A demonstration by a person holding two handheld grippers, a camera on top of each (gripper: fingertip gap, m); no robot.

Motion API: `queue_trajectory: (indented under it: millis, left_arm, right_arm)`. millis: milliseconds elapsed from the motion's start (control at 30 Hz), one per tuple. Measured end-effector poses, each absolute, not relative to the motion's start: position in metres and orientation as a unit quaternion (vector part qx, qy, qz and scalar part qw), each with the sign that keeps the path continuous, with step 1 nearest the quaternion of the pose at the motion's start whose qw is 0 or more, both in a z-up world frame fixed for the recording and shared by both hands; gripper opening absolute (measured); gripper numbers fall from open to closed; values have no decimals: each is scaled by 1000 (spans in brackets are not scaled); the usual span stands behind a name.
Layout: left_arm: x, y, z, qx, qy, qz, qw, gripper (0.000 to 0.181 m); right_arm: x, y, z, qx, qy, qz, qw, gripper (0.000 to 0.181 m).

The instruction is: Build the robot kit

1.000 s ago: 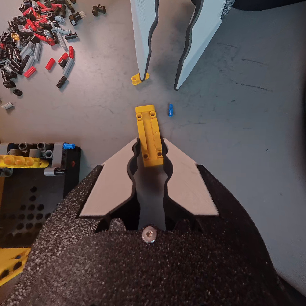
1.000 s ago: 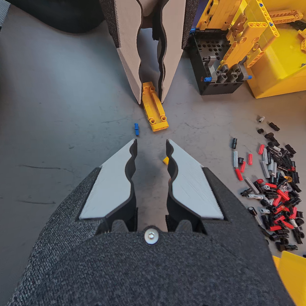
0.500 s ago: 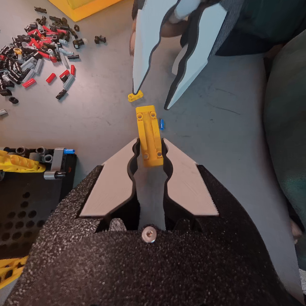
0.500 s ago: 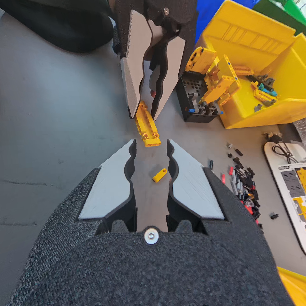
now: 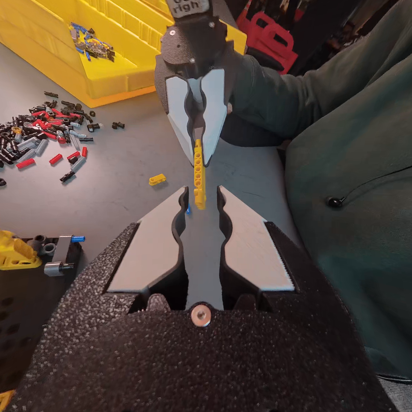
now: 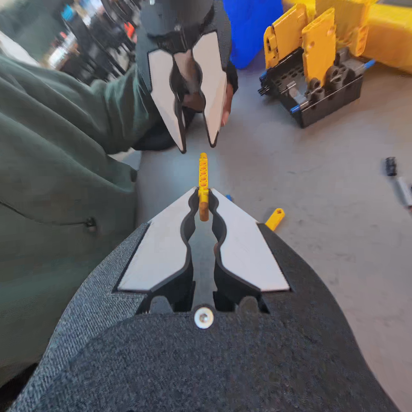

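Note:
A long yellow building piece (image 6: 203,176) with holes along its edge is held in the air, edge-on. My right gripper (image 6: 203,189) is shut on one end of it. In the left wrist view the right gripper (image 5: 199,165) comes from the far side with the piece (image 5: 199,178) hanging from its tips. My left gripper (image 5: 201,188) is open, its tips on either side of the piece's free end without touching it. In the right wrist view the left gripper (image 6: 198,149) stands open just beyond the piece's far end.
On the grey table lie a small yellow connector (image 5: 158,179), a blue pin (image 5: 188,210) and a pile of red, black and grey pins (image 5: 40,138). A black-and-yellow assembly (image 6: 316,89) stands nearby, yellow bins (image 5: 100,55) behind. A person's green sleeve (image 5: 345,178) fills the right. There is about 4 centimetres between the tips of the two grippers. The small yellow connector (image 5: 158,179) lies around 6 centimetres away from my right fingertips.
The left gripper has let go of the yellow piece and opened. The right gripper has shut on it. Both have risen from the table and the piece now stands on edge.

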State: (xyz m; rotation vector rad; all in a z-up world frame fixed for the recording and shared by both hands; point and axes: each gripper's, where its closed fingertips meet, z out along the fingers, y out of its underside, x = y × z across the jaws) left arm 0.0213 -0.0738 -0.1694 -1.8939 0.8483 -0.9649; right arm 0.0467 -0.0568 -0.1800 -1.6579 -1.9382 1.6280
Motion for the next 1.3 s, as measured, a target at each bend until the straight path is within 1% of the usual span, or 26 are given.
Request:
queue_trajectory:
  millis: [67, 100, 133, 233, 267, 300, 367, 400, 433, 467, 500, 533, 567, 633, 700, 733, 800, 900, 1000, 1100, 1200, 1233, 1300]
  left_arm:
    - [27, -71, -180, -766, 344, -360, 407, 20]
    - [30, -72, -183, -769, 347, -360, 399, 18]
    - [32, -74, -185, -770, 347, -364, 393, 12]
    - [32, -72, -184, -780, 314, -390, 376, 9]
    - [32, -72, -183, -781, 297, -409, 366, 7]
    - [32, -72, -183, -782, 279, -430, 355, 7]
    - [35, -75, -180, -775, 250, -475, 332, 7]
    - [36, -75, -180, -774, 240, -488, 325, 7]
    - [37, -76, -181, -773, 235, -497, 317, 7]
    - [38, -77, -183, -773, 232, -503, 309, 7]
    - [40, -78, -185, -773, 228, -509, 302, 7]
    - [41, -78, -186, -772, 224, -516, 296, 7]
    - [43, -79, -187, -771, 222, -522, 290, 7]
    - [44, -79, -193, -777, 224, -515, 283, 7]
    - [46, -80, -194, -777, 239, -506, 288, 7]
    - [44, -79, -193, -778, 249, -492, 299, 11]
    - [35, -73, -191, -785, 263, -453, 331, 20]
    - [17, -61, -201, -810, 278, -370, 361, 22]
    - [11, -58, -216, -826, 306, -307, 359, 23]
    - [14, -61, -228, -832, 337, -273, 346, 25]
    - [19, -63, -231, -828, 362, -251, 346, 24]
    - [21, -63, -230, -825, 368, -248, 350, 24]
    - [27, -64, -230, -821, 377, -243, 354, 22]
  right_arm:
    - [44, -60, -175, -554, -597, 580, 16, 6]
    - [42, -59, -175, -559, -586, 586, 10, 7]
    - [40, -58, -174, -562, -576, 593, 5, 7]
    - [38, -55, -176, -567, -569, 596, 7, 9]
    - [38, -54, -178, -559, -592, 580, 31, 10]
    - [37, -51, -180, -540, -630, 553, 83, 16]
    - [38, -53, -179, -448, -727, 467, 228, 32]
    - [38, -55, -178, -402, -760, 419, 291, 37]
    - [38, -59, -178, -369, -783, 378, 327, 41]
    - [39, -65, -182, -350, -801, 351, 336, 47]
    - [38, -70, -186, -339, -812, 330, 341, 48]
    - [37, -72, -191, -330, -821, 310, 347, 45]
    - [36, -70, -198, -326, -829, 284, 354, 30]
    - [36, -69, -207, -326, -838, 266, 349, 26]
    - [42, -72, -208, -340, -837, 292, 315, 26]
    - [46, -72, -207, -347, -836, 302, 299, 26]
    - [55, -66, -207, -365, -833, 314, 272, 26]
    - [75, -58, -219, -396, -838, 307, 215, 26]
    - [92, -48, -241, -424, -849, 267, 165, 27]
    - [93, -45, -240, -430, -847, 262, 170, 27]
    - [92, -42, -240, -437, -843, 261, 173, 35]
    - [91, -43, -237, -436, -840, 272, 173, 37]
    - [85, -40, -225, -444, -821, 303, 192, 36]
